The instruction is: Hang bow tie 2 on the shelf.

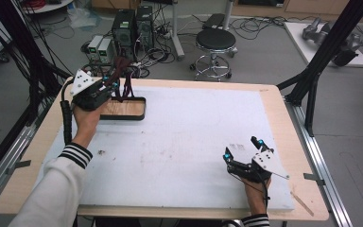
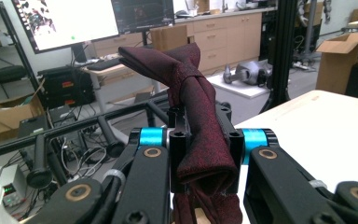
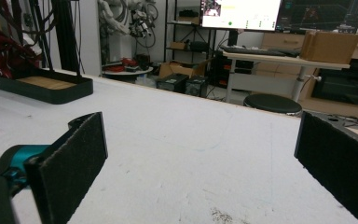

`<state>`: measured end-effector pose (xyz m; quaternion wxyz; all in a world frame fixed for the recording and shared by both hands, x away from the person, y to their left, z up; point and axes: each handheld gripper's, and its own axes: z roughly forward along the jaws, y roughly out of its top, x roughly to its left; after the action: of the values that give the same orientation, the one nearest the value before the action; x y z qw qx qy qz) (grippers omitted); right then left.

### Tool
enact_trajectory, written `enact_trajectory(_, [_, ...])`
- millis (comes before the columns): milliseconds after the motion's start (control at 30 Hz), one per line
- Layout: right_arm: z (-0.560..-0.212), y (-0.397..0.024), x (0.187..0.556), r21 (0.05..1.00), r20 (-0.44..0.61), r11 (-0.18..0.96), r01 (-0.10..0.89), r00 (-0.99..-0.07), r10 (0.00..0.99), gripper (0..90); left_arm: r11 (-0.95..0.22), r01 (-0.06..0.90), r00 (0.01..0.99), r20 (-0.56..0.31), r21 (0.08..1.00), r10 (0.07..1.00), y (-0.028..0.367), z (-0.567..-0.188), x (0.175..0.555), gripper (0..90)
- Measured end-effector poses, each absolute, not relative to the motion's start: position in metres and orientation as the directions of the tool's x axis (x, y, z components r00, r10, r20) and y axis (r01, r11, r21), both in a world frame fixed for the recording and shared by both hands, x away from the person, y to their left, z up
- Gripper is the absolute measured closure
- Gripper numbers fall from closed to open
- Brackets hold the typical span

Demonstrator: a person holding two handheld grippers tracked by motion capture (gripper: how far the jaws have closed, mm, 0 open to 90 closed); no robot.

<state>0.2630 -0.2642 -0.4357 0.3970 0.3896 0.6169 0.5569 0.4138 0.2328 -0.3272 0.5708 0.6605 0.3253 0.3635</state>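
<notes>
A dark red necktie [image 2: 193, 98] is clamped between the jaws of my left gripper [image 2: 204, 140]; its bunched end rises past the fingertips. In the high view the left gripper [image 1: 109, 85] hovers over the left end of a black tray with a wooden floor [image 1: 132, 109], and the necktie [image 1: 122, 75] dangles from it above the tray. My right gripper [image 1: 243, 149] rests near the table's front right with its jaws spread wide and nothing between them. The right gripper view shows its pads [image 3: 72, 161] apart over bare white surface, with the tray [image 3: 46, 88] and necktie [image 3: 4, 49] far off at the left.
A white mat [image 1: 184, 137] covers the wooden table [image 1: 293, 142]. Behind the table are a black stool [image 1: 215, 42], computer cases [image 1: 132, 28] and loose cables on the floor. Black frame posts [image 1: 328, 52] stand at the back right and back left.
</notes>
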Motion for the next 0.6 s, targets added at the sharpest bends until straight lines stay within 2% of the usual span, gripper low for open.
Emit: enact_trajectory(600, [-0.44, -0.263, 0.265, 0.995, -0.052, 0.082, 0.062, -0.389, 0.92, 1.5, -0.153, 0.077, 0.438, 0.104, 0.985, 0.893, 0.229, -0.345, 0.413, 78.3])
